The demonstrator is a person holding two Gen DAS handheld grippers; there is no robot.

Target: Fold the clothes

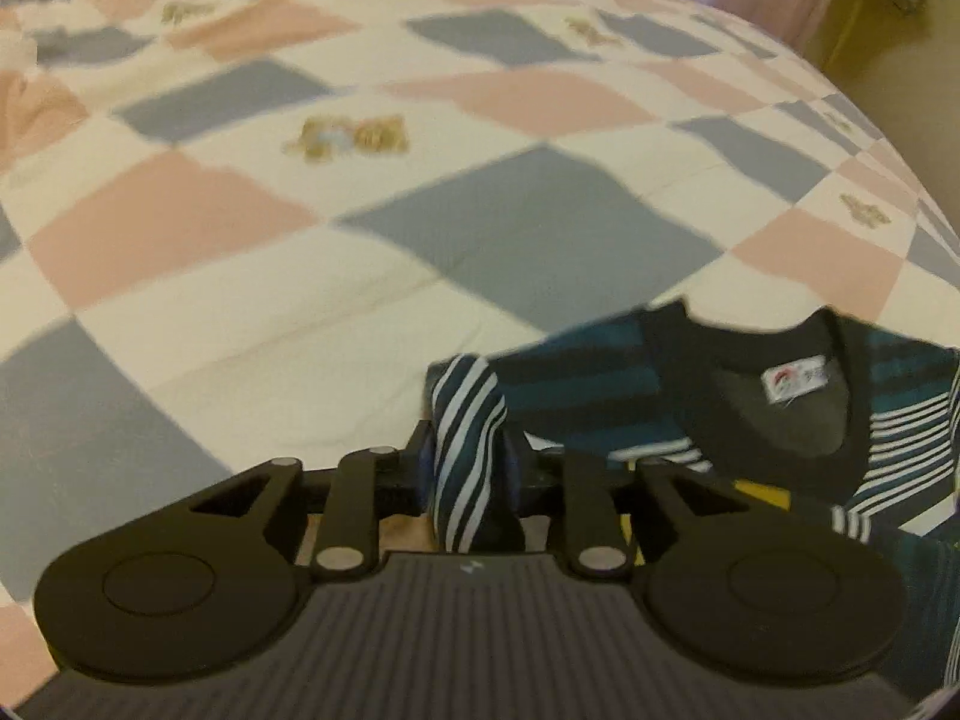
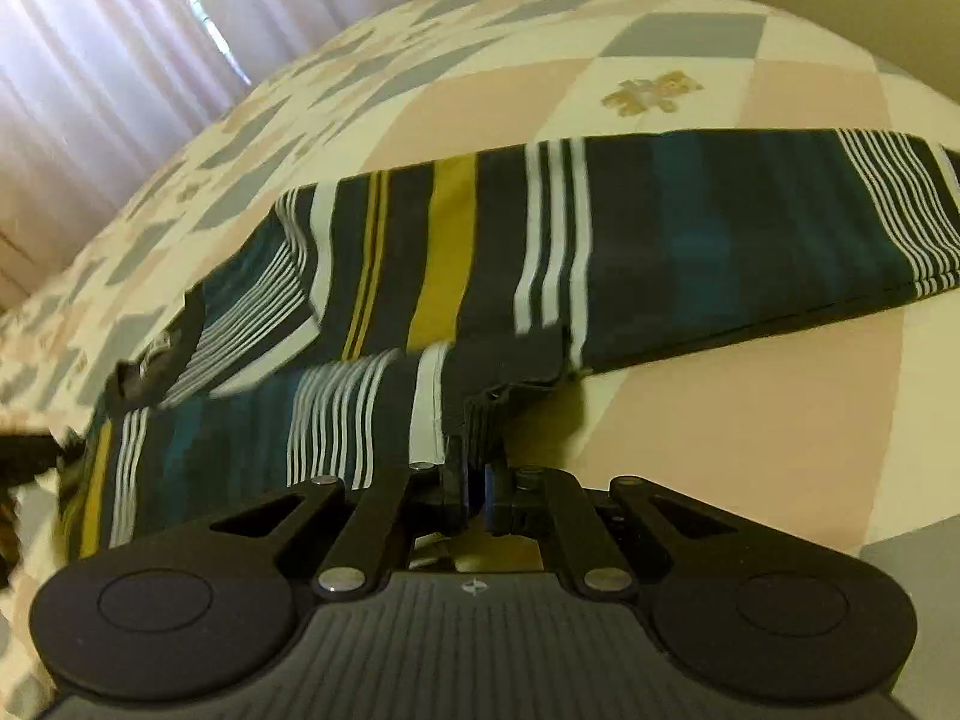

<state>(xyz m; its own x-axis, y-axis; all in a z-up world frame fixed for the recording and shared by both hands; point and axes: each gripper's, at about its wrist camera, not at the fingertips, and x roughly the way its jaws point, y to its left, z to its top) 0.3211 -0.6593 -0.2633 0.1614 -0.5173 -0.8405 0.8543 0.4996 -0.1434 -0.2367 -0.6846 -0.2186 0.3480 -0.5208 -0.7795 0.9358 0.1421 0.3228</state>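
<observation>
Striped shirt [image 2: 660, 240] on the quilt [image 1: 300, 300] — both grippers [image 1: 470, 456] [image 2: 474, 474] pinch it.

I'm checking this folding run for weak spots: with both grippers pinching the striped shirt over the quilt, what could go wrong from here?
1. The left gripper pinches only a narrow bunched ridge of the dark striped knit shirt; it may slip out when pulled.
2. The right gripper holds just the edge of a hem, so that grip may let go too.
3. The collar with its white label lies open near the left gripper, and the fold could land crooked on the soft checked quilt.
</observation>
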